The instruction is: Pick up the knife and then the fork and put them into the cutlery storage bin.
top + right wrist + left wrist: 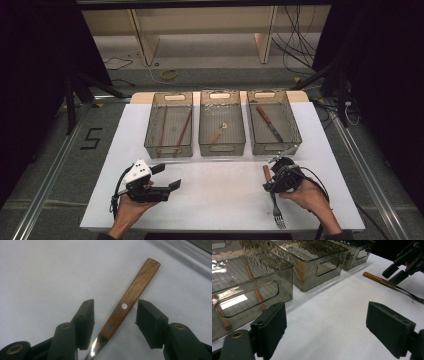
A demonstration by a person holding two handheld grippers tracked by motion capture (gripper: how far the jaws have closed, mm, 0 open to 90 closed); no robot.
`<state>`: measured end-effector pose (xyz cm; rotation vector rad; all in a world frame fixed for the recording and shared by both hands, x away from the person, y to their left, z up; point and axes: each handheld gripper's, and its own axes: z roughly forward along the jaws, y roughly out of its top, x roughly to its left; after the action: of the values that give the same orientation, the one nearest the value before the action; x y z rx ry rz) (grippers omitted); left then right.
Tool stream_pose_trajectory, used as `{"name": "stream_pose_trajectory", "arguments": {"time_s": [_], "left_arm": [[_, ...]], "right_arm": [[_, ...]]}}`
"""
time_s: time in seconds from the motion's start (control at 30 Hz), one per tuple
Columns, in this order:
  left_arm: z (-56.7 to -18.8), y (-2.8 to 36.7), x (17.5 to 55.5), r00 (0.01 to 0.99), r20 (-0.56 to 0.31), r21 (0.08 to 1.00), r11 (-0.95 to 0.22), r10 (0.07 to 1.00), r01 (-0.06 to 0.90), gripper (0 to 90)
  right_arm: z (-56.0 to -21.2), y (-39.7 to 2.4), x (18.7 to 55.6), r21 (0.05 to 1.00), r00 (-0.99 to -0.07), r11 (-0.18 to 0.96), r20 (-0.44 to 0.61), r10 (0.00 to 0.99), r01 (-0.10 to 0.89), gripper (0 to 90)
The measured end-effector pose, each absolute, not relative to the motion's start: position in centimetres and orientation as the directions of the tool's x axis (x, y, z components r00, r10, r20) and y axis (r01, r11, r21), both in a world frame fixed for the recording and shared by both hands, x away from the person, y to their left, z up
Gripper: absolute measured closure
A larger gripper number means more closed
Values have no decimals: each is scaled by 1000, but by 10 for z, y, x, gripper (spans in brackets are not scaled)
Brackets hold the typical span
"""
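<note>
My right gripper (113, 315) jaws, half open, straddle the fork (130, 296)'s wooden handle untouched: light, stiff, grippy; steel toward six o'clock is slippery.

A wooden-handled fork (273, 192) lies flat on the white table, handle towards the right-hand bin, tines towards the person.

- A white table (210, 195) is carrying three grey bins (222, 131) beyond both grippers.
- A wooden-handled fork (130, 298) is lying on it between the right gripper's (113, 320) jaws.
</note>
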<state>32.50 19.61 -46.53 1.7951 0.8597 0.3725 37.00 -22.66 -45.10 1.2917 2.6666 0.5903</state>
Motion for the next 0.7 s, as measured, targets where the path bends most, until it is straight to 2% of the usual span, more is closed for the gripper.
{"name": "stream_pose_trajectory", "arguments": {"time_s": [0.43, 0.7], "left_arm": [[-465, 196, 325, 694, -145, 909, -182, 705, 375, 160], [-465, 195, 325, 695, -143, 910, -183, 705, 372, 160]], "right_arm": [[-458, -228, 362, 357, -643, 589, 44, 765, 725, 596], [-460, -226, 361, 343, -644, 597, 32, 764, 725, 593]]}}
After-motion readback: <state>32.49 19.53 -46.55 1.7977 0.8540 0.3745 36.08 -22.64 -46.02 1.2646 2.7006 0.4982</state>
